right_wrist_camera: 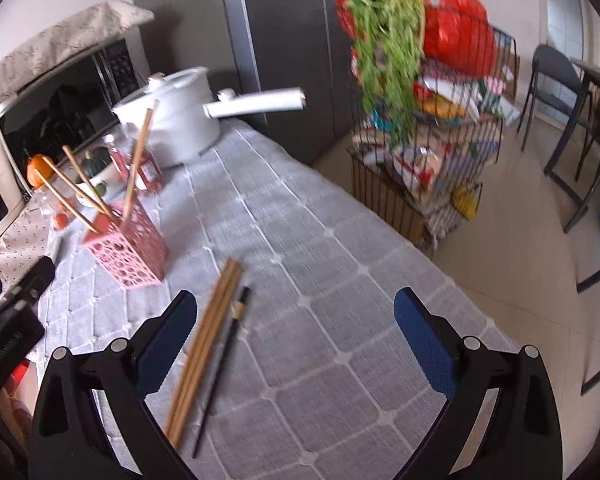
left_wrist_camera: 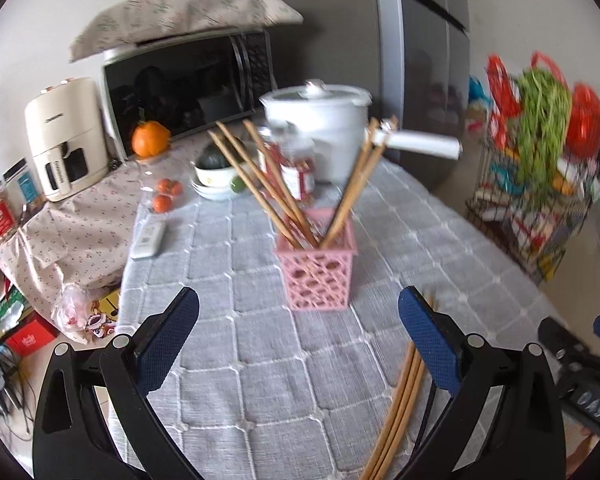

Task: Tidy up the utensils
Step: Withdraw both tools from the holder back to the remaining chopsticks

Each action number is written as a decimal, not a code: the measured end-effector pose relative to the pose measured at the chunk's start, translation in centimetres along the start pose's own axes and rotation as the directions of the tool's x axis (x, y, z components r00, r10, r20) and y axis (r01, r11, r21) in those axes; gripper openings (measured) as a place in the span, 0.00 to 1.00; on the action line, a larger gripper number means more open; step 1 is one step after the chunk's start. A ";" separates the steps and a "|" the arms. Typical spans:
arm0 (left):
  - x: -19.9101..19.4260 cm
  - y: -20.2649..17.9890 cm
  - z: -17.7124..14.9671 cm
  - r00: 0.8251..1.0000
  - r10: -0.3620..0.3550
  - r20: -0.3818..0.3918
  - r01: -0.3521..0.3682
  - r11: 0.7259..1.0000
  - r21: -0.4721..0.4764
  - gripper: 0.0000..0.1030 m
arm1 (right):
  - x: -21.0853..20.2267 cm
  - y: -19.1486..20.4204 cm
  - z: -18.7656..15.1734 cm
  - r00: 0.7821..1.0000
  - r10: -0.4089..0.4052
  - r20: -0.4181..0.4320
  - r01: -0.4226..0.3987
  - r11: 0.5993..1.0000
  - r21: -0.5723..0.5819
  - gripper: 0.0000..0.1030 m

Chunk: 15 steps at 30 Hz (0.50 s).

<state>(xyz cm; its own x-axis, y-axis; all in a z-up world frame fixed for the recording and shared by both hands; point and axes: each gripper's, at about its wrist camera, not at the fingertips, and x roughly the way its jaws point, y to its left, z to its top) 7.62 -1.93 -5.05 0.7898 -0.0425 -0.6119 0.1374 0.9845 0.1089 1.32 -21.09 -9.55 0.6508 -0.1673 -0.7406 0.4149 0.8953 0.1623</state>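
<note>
Left gripper point(left_wrist_camera: 298, 334): black frame, blue textured fingers point(left_wrist_camera: 168, 344) spread wide with nothing between them, above the grey quilted cloth of the bench point(left_wrist_camera: 260, 380).
Right gripper point(right_wrist_camera: 296, 336): same build, fingers point(right_wrist_camera: 422, 344) wide apart and empty.
Loose chopsticks point(right_wrist_camera: 206, 344): a bundle of plain wooden sticks lying flat on the cloth, just inside the right gripper's 9 o'clock finger; in the left wrist view they run under the 3 o'clock finger.
Dark chopstick point(right_wrist_camera: 220, 372): thin, black, lying just beside the wooden bundle.
Pink basket point(left_wrist_camera: 318, 264): square plastic lattice, at 12 o'clock ahead of the left gripper, with wooden chopsticks point(left_wrist_camera: 268, 184) standing tilted in it, fanned to both sides.
Remote point(left_wrist_camera: 150, 238): white, flat, at 10 o'clock.
White pot point(left_wrist_camera: 324, 128): lidded, long handle, behind the basket.
Writing: the air fryer point(left_wrist_camera: 62, 140) carries lettering too blurred to read.
</note>
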 end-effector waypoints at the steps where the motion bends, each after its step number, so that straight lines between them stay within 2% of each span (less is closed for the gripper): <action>1: 0.6 -0.6 -0.1 1.000 -0.012 -0.019 0.012 1.000 0.017 0.93 | 0.2 -0.6 0.1 1.000 -0.005 -0.016 0.006 1.000 0.015 0.93; 3: 2.2 -1.8 -0.2 0.995 -0.061 -0.078 0.065 0.997 0.039 0.93 | 0.4 -1.5 0.3 0.999 -0.017 -0.028 0.018 0.999 0.043 0.93; 5: 4.1 -2.7 -0.3 0.975 -0.149 -0.163 0.156 0.987 0.030 0.92 | 0.8 -2.9 0.6 0.998 -0.021 -0.054 0.026 0.996 0.091 0.93; 8: 6.9 -3.9 -0.3 0.936 -0.225 -0.271 0.229 0.973 -0.018 0.86 | 1.5 -4.4 0.7 0.994 0.006 -0.108 0.011 0.987 0.157 0.93; 12: 10.0 -6.0 0.1 0.881 -0.288 -0.374 0.288 0.956 -0.057 0.81 | 2.2 -6.2 0.8 0.984 0.057 -0.168 -0.013 0.968 0.251 0.93; 15: 11.9 -6.8 0.4 0.851 -0.301 -0.431 0.294 0.952 -0.084 0.78 | 2.4 -7.1 0.8 0.977 0.097 -0.190 -0.036 0.953 0.301 0.93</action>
<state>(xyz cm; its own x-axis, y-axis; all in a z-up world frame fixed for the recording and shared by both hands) 16.28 -9.22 -12.75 0.3728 -0.2593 -0.8910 0.3130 0.9390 -0.1423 0.44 -28.13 -11.97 0.5555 0.0016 -0.8315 0.5630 0.7352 0.3775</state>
